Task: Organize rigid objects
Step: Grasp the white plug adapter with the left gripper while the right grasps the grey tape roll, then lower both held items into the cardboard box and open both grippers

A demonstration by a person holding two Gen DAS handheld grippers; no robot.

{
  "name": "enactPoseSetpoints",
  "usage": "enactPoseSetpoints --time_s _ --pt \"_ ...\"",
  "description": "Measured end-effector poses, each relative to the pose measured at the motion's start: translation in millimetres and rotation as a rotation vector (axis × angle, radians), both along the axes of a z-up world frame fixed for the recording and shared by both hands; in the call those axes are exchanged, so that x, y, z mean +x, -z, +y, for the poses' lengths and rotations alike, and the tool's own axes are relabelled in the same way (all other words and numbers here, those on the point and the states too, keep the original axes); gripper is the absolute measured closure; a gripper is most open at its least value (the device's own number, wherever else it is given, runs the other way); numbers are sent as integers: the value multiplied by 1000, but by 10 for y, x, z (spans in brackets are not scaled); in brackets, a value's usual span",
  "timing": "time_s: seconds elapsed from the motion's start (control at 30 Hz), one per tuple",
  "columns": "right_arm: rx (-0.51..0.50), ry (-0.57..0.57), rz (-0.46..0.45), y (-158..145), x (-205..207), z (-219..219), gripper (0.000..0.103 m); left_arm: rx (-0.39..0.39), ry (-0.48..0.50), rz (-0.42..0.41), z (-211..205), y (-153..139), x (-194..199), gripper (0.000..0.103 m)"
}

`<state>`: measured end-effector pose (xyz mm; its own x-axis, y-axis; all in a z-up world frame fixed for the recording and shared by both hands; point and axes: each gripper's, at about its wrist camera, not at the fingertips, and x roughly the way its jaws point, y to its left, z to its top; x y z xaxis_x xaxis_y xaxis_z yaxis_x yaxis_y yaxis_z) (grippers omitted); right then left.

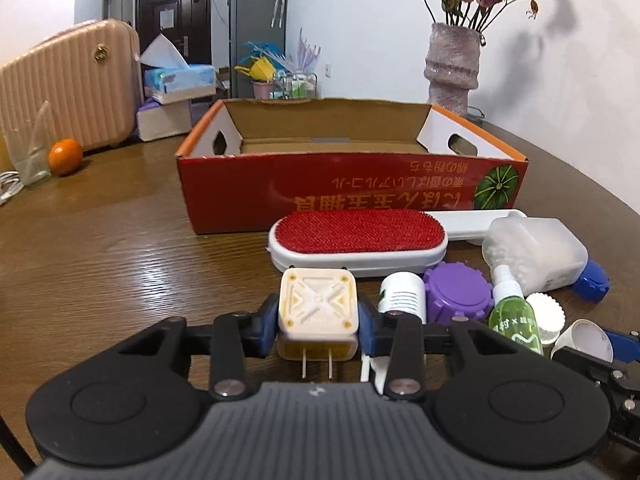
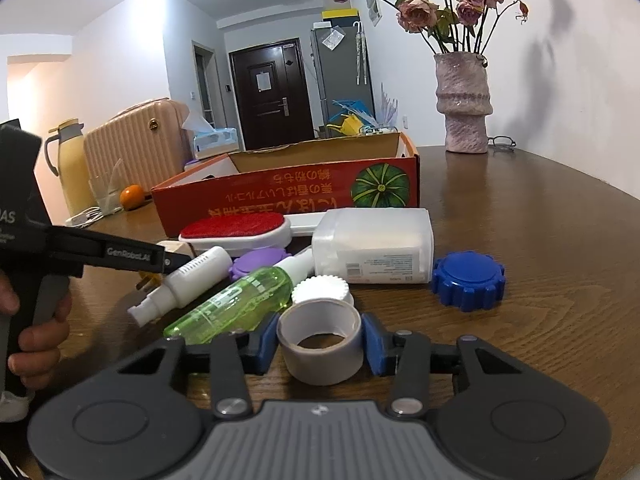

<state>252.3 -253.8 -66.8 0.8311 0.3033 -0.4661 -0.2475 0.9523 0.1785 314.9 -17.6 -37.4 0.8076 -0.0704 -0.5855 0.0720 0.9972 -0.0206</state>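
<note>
My left gripper [image 1: 318,322] is shut on a cream plug adapter [image 1: 317,312], prongs pointing back at the camera, just above the table. My right gripper [image 2: 320,344] is shut on a grey tape roll [image 2: 320,340] that rests on the table. An open red cardboard box [image 1: 352,188] stands behind the pile; it also shows in the right wrist view [image 2: 288,192]. In front of the box lie a red lint brush [image 1: 356,242], a white spray bottle [image 2: 188,280], a green spray bottle [image 2: 236,300], a purple cap [image 1: 456,294], a blue cap [image 2: 466,280] and a clear container [image 2: 372,246].
A vase of dried roses [image 2: 464,100] and glasses [image 2: 502,142] stand at the back right. An orange [image 1: 65,156], a pink suitcase [image 1: 68,84], tissue boxes [image 1: 178,80] and a yellow jug [image 2: 74,168] are at the far left.
</note>
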Motion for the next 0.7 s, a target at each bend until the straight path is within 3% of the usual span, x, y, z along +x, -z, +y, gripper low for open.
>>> enactPoseSetpoints --time_s 0.37,0.7 --pt "-4 23 -85 -251 -515 -1 60 -47 -94 -113 180 -324 -966 63" --pt "-13 -9 -176 -446 -1197 118 60 -58 -113 -222 221 -488 -1832 63"
